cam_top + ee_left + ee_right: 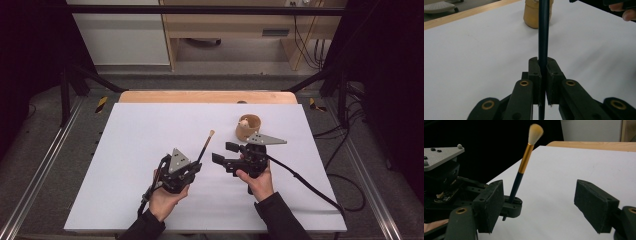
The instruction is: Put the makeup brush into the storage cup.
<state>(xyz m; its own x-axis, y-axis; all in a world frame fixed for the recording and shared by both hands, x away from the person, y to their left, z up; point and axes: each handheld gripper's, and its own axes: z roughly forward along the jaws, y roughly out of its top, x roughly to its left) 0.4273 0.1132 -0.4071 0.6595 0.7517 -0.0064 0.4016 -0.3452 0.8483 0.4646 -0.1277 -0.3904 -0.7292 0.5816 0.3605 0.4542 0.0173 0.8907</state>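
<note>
The left tool (192, 167) clamps the dark handle of a makeup brush (205, 145) above the middle of the white surface (130, 150), bristles pointing toward the far edge. The right tool (223, 152) hangs just beside it, jaws spread wide. A wooden cup (248, 126) stands nearer the far right corner.

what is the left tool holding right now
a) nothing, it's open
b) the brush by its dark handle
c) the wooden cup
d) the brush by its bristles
b: the left tool is shut on the dark handle of the brush, and the right gripper view shows the bristle end free in the air; the cup stands apart on the table, and the right tool is open.
</note>
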